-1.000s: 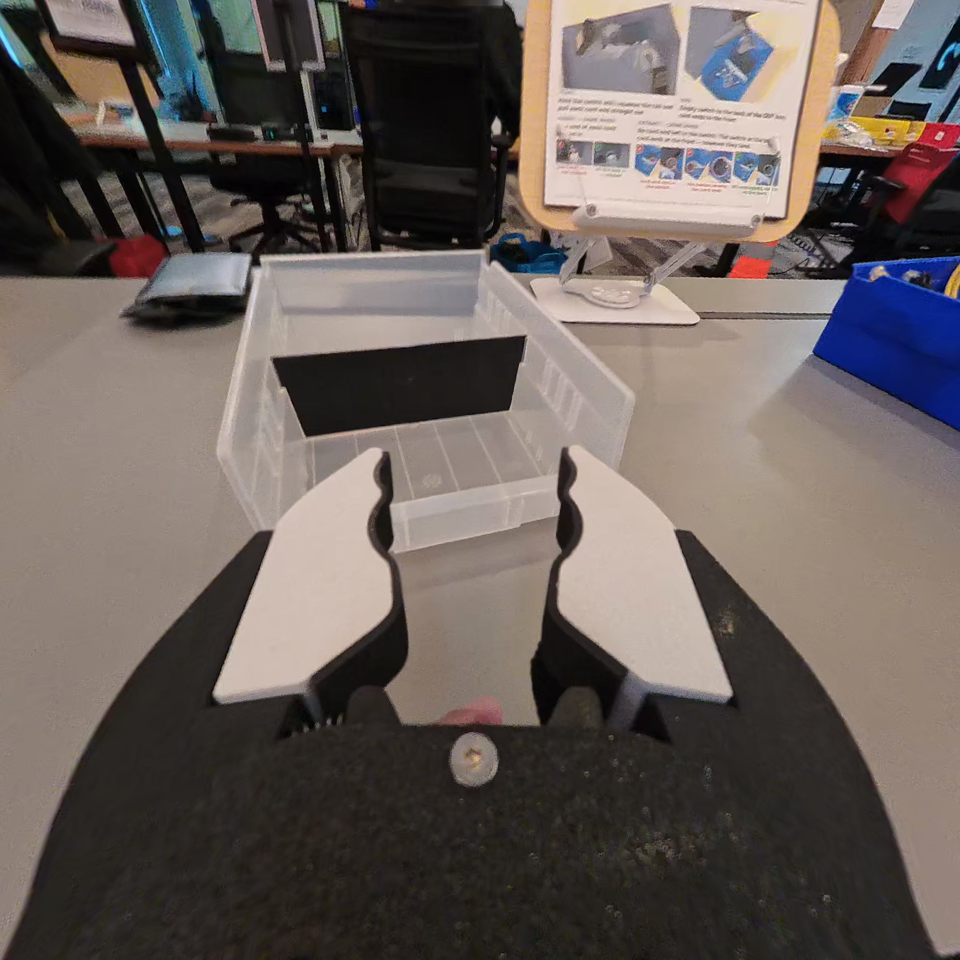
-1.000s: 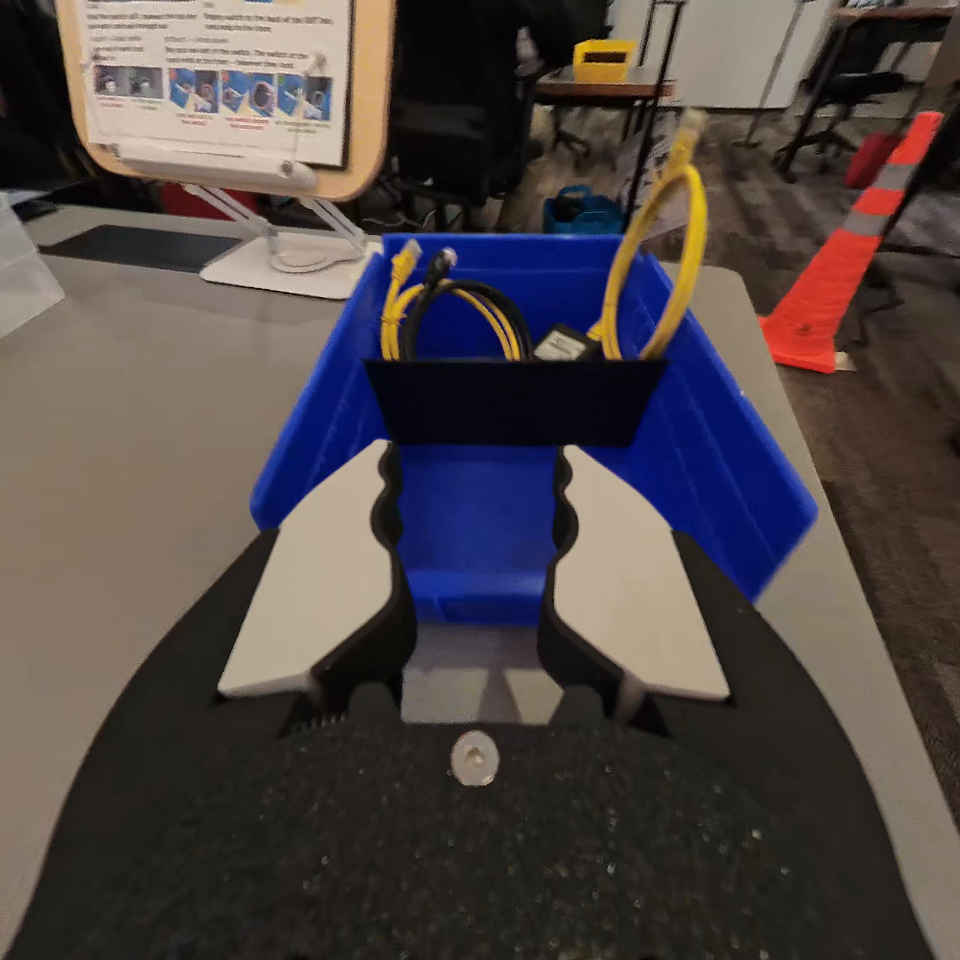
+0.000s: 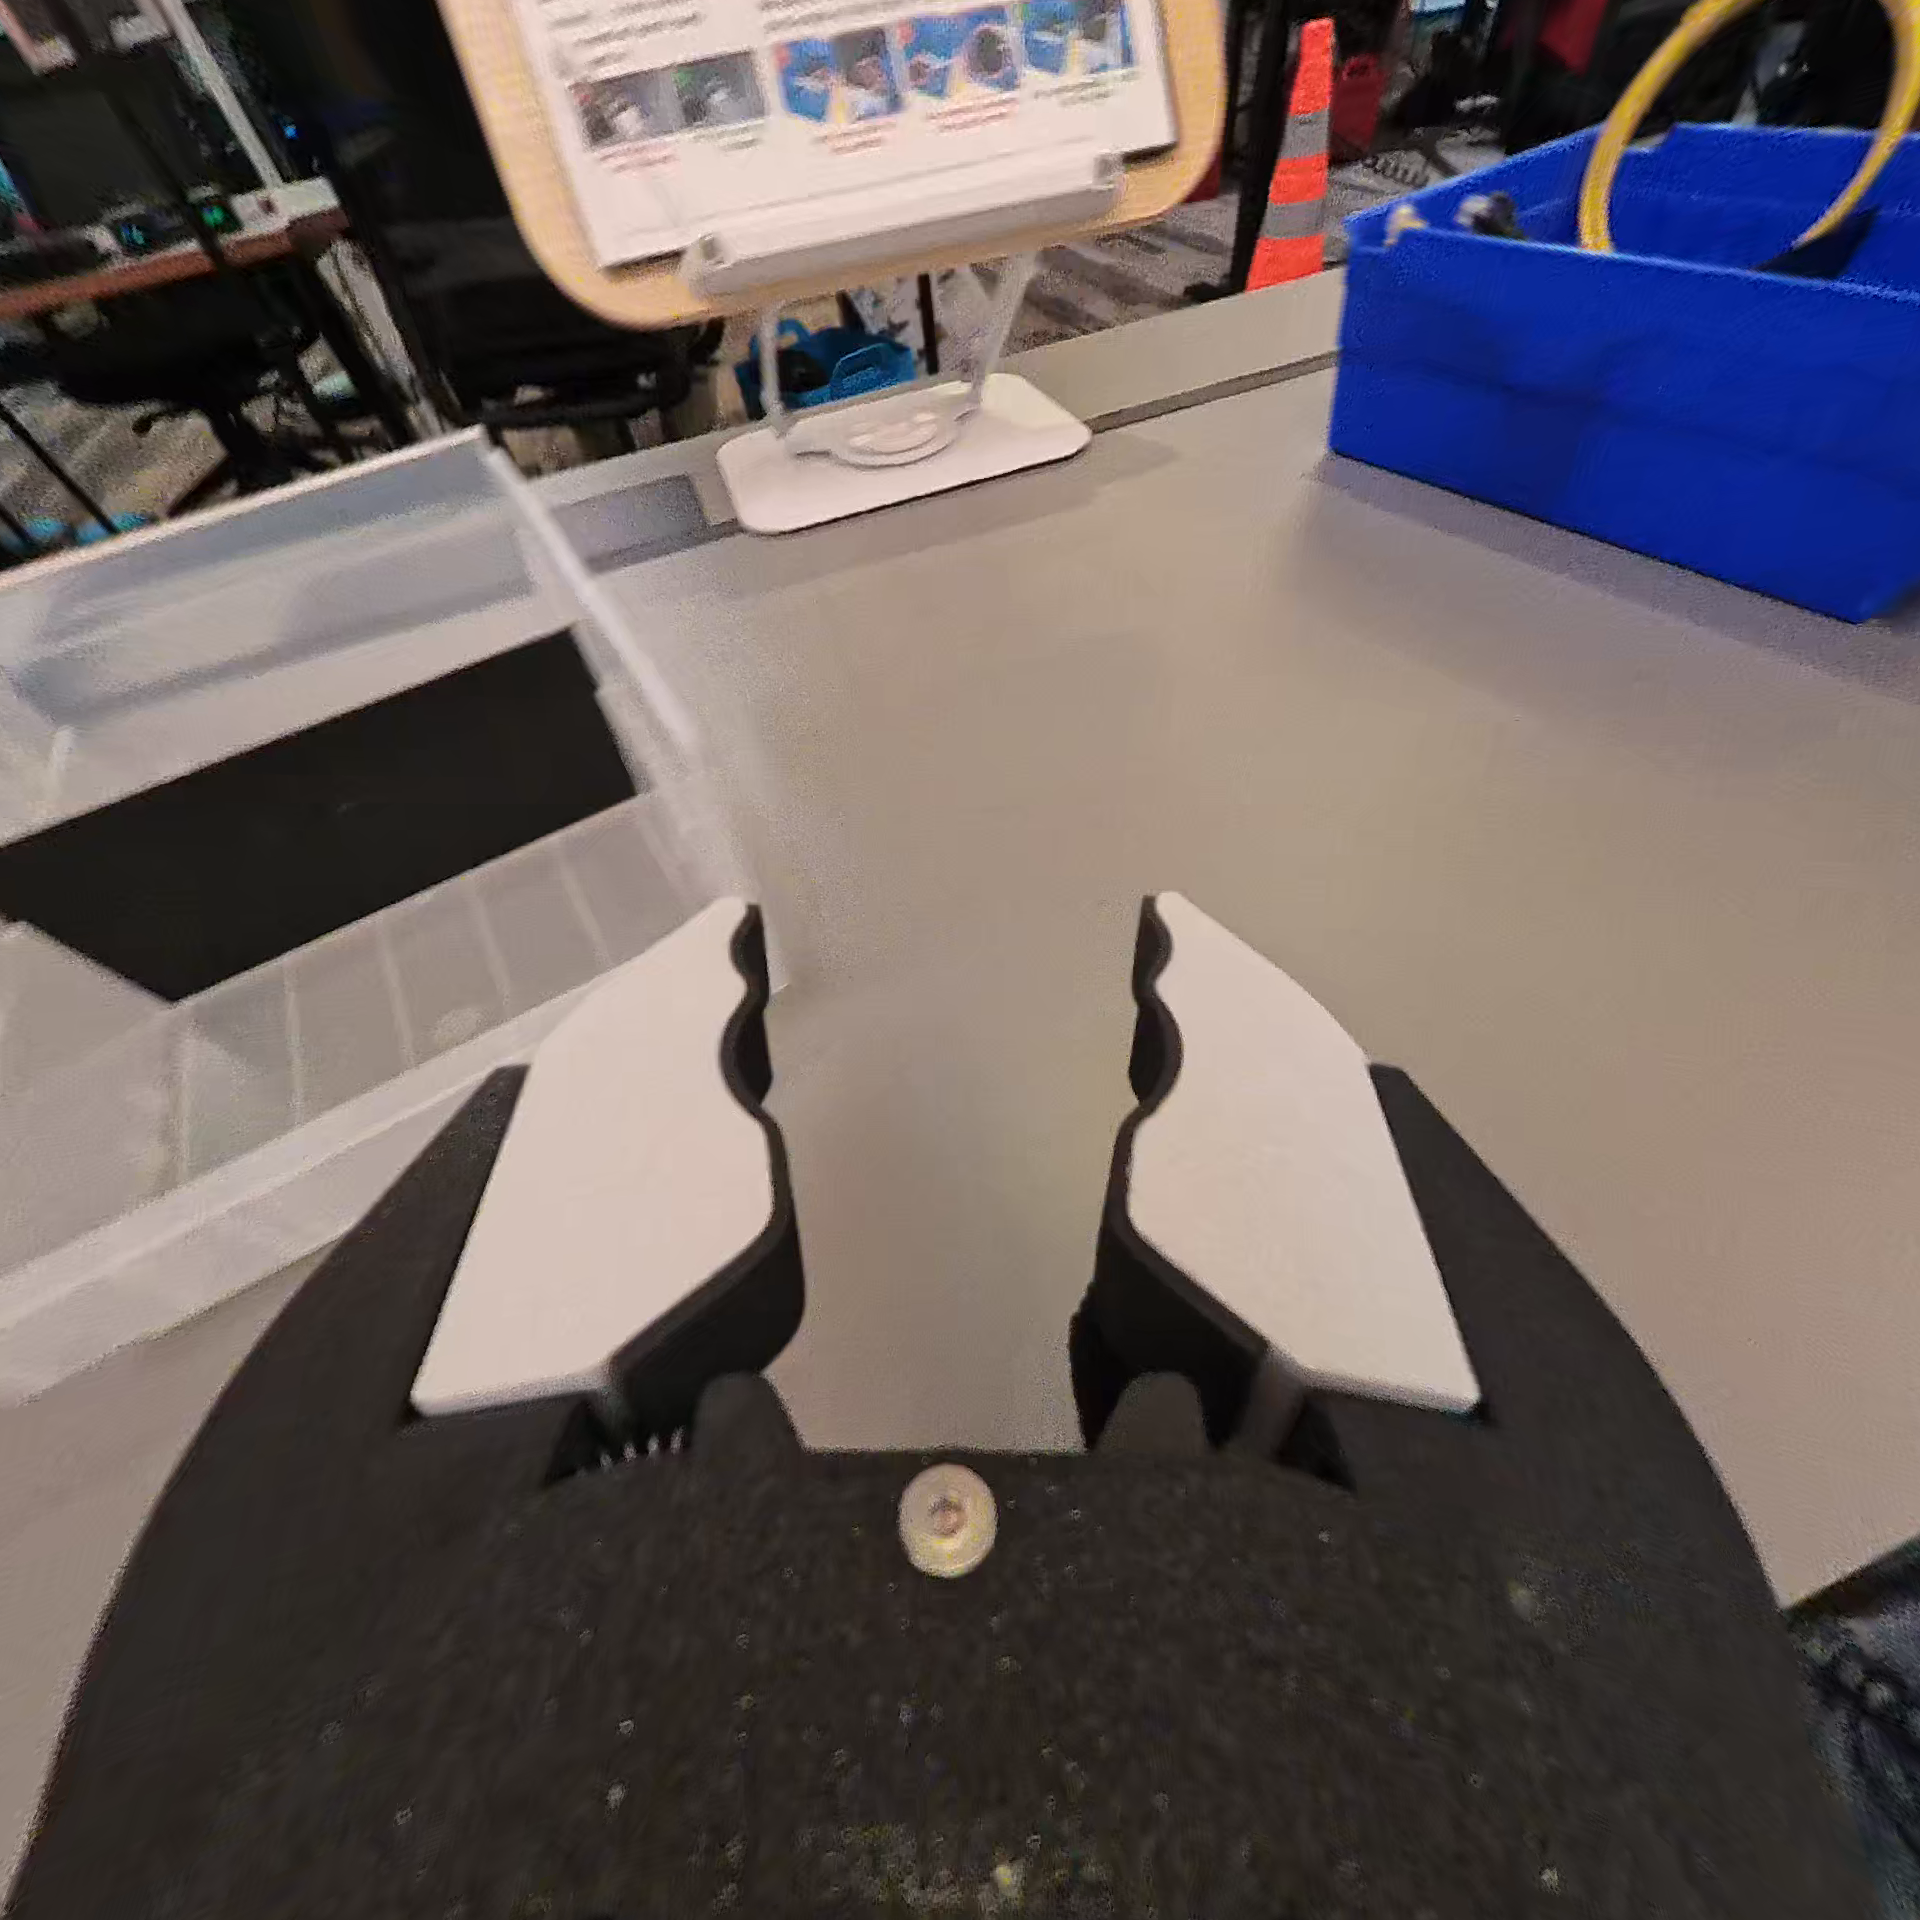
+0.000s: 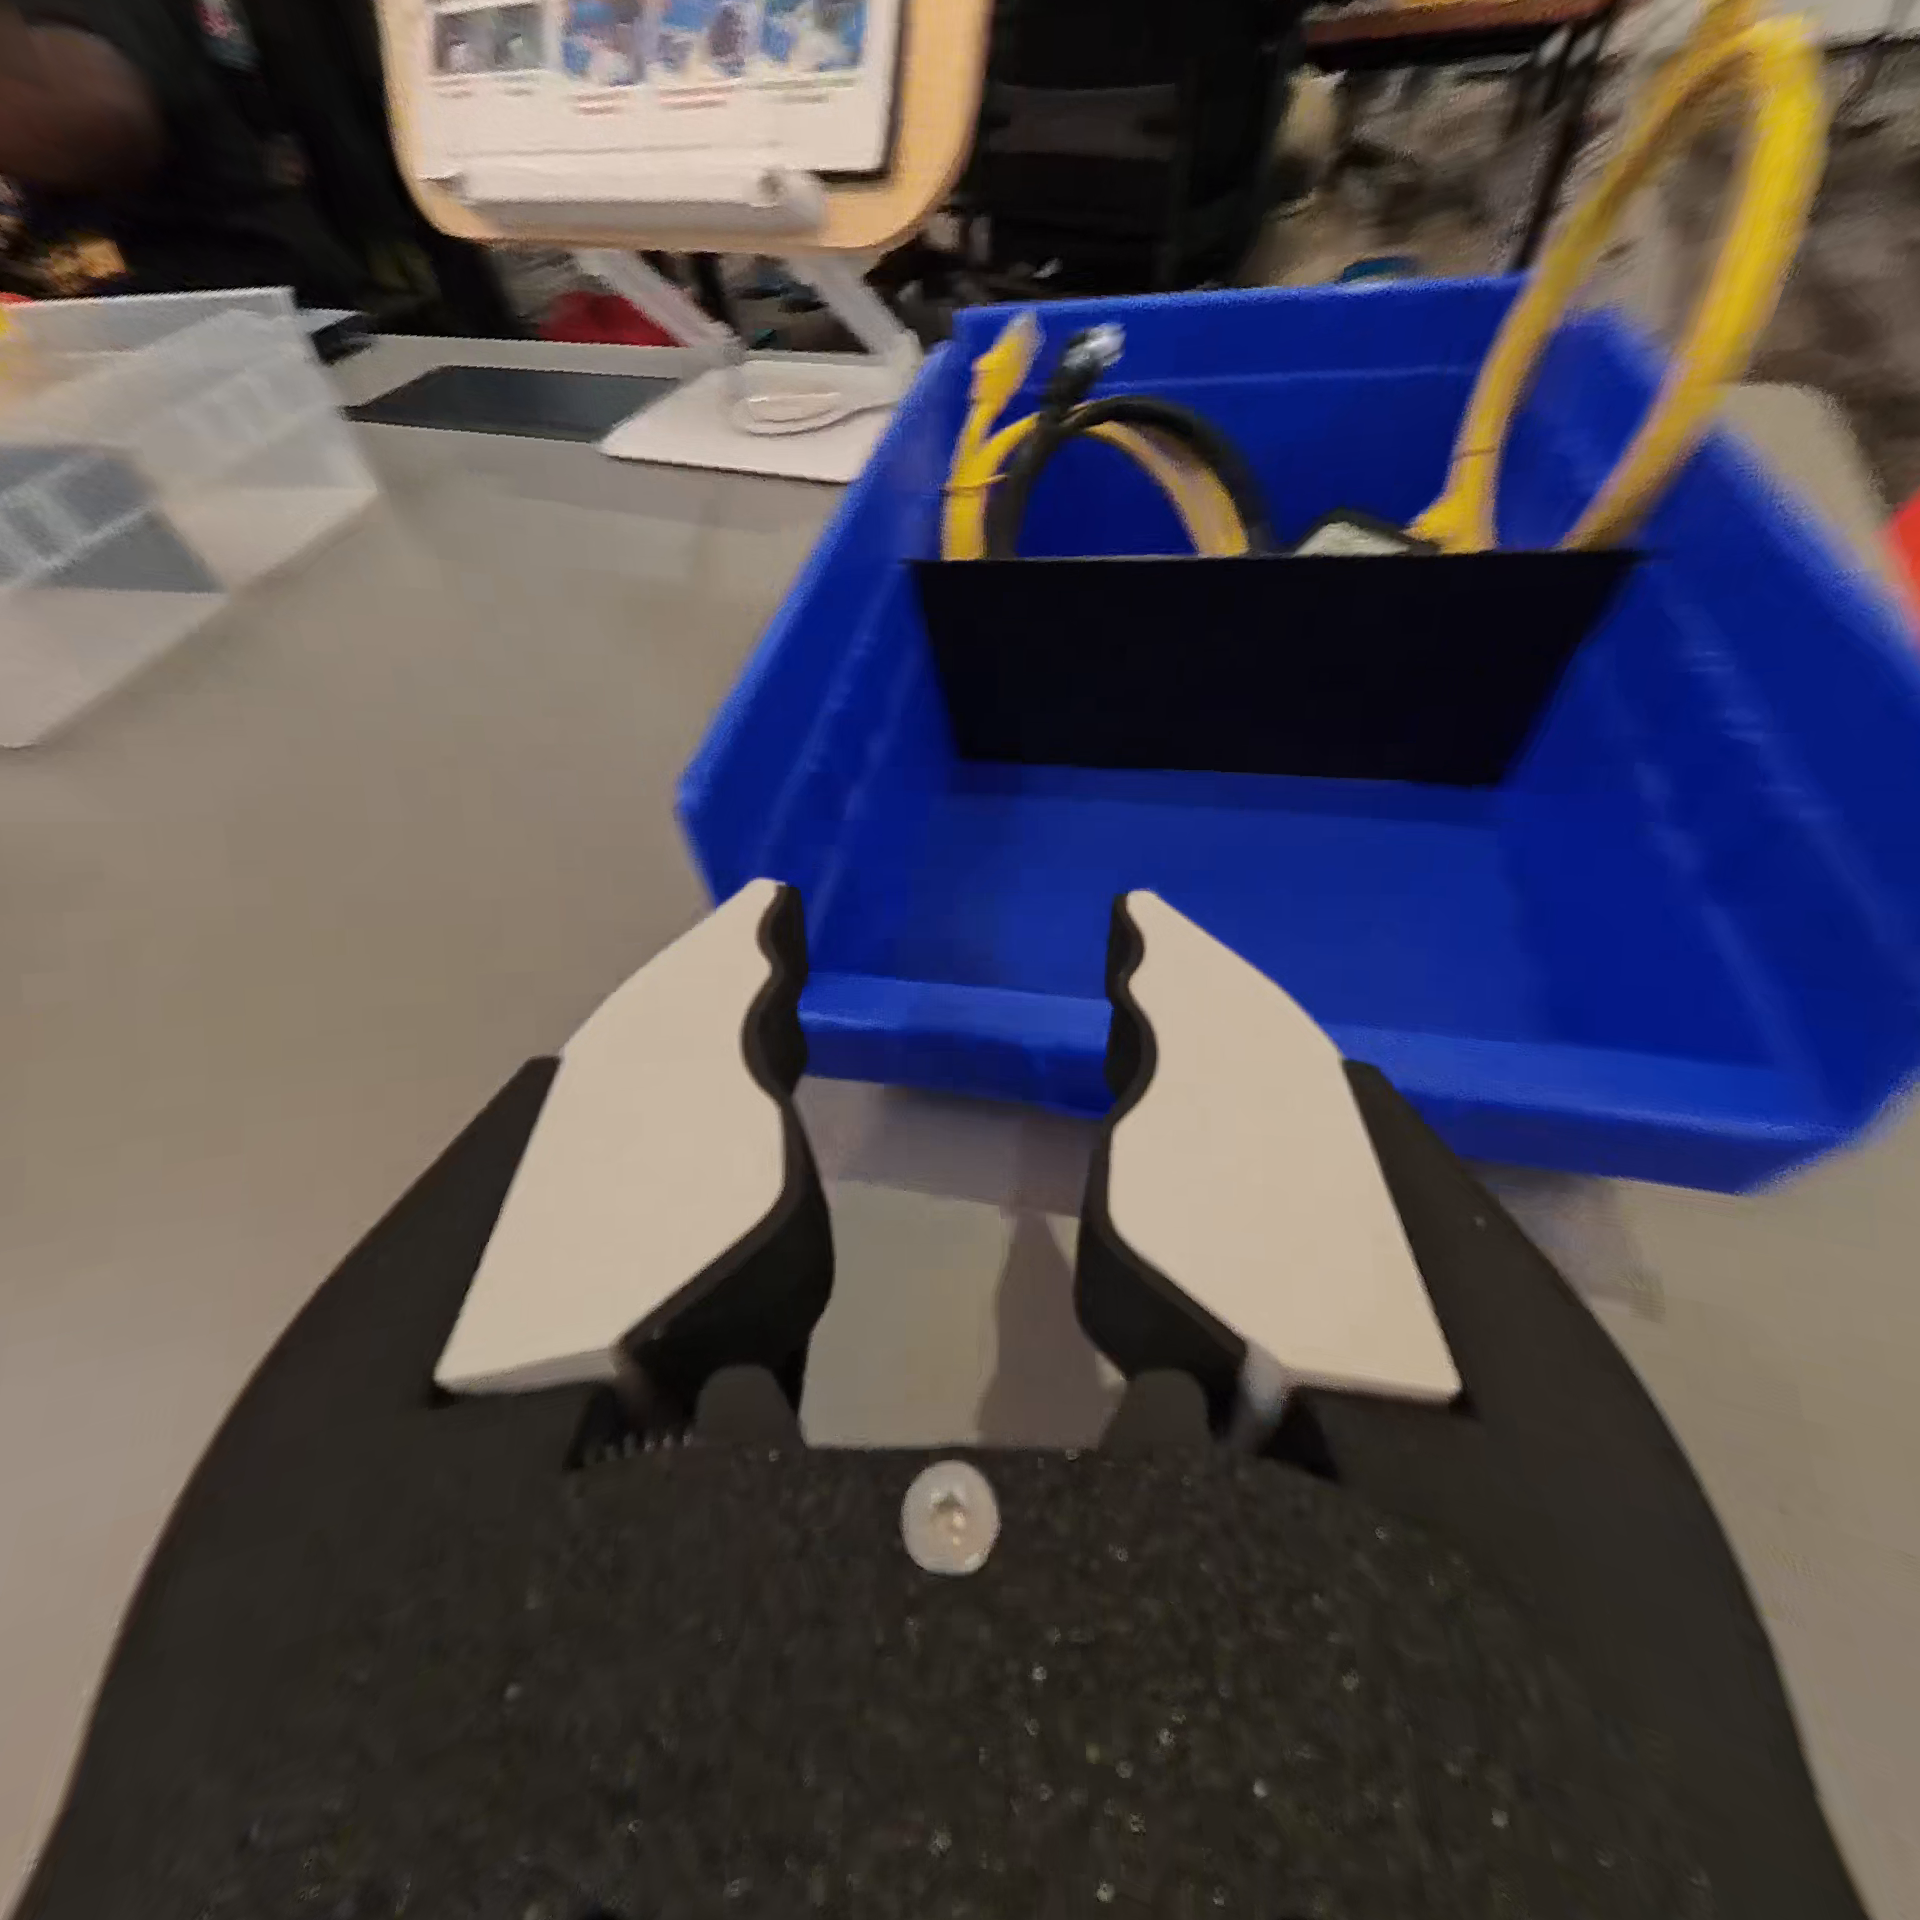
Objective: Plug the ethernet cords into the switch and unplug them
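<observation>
A: Where are the edges, and how much free room is there?

B: The left gripper [image 3: 951, 914] hangs over bare grey table [image 3: 1143, 727], its fingers [image 3: 644, 1143] spread wide with nothing between them. The clear bin [image 3: 312, 1039] sits just to its left, the bin's right wall close beside the left fingertip. Ahead, the table runs open to the white stand [image 3: 904, 447] of an instruction board [image 3: 831, 135], and the blue bin [image 3: 1621, 416] stands well off to the right. The table's near edge shows at lower right.

A: And the right side?

B: The right gripper [image 4: 956, 914] faces the blue bin's [image 4: 1766, 831] low front lip, fingers [image 4: 665, 1143] apart and holding nothing; whether the tips touch the lip cannot be told through the blur. A black divider [image 4: 1247, 675] crosses the bin, and the front part before it is bare blue floor. Left of the bin the table is open as far as the clear bin [image 4: 156, 520].

A: Where are the cords, and how do they lie?

B: Behind the divider. One yellow cord [image 4: 987, 436] and a black cord [image 4: 1070, 416] stand with plugs pointing up, coiled below. Another yellow cord [image 4: 1662, 260] rises in a tall loop above the rim, long axis roughly upright. A small dark and white object [image 4: 1351, 535] peeks over the divider; whether it is the switch cannot be told.
</observation>
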`<state>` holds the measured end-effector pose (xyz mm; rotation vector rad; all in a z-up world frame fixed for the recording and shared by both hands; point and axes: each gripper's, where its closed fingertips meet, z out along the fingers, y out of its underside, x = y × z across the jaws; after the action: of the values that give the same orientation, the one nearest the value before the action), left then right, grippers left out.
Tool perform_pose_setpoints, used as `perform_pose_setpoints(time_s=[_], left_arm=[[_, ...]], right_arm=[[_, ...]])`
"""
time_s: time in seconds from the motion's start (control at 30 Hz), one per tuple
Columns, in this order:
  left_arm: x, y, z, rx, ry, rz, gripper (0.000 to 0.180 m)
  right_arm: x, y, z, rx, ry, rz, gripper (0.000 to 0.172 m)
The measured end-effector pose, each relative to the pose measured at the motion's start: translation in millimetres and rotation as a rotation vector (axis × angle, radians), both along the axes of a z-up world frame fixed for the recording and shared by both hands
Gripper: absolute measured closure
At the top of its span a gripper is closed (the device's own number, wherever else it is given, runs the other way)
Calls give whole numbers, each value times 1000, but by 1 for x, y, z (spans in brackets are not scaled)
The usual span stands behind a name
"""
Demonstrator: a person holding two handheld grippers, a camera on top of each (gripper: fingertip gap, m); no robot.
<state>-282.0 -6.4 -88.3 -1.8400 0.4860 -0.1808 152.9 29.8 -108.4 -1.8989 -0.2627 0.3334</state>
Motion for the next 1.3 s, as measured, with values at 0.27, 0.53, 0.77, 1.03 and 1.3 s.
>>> perform_pose_setpoints(time_s=[0.27,0.53,0.77,1.03,1.3], left_arm=[[139,-16,-9,-85,-45,-266,113],[275,58,-26,-140,-30,-292,102],[340,106,-56,-212,-45,-201,111],[297,99,-24,-222,-82,-90,172],[145,70,18,-100,-70,72,172]], right_arm=[[-133,-13,10,-47,148,403,105],[1,-18,54,157,21,-180,117],[67,15,-14,-36,41,-393,101],[43,12,-15,-132,35,-436,168],[-99,5,14,-26,-18,-222,166]])
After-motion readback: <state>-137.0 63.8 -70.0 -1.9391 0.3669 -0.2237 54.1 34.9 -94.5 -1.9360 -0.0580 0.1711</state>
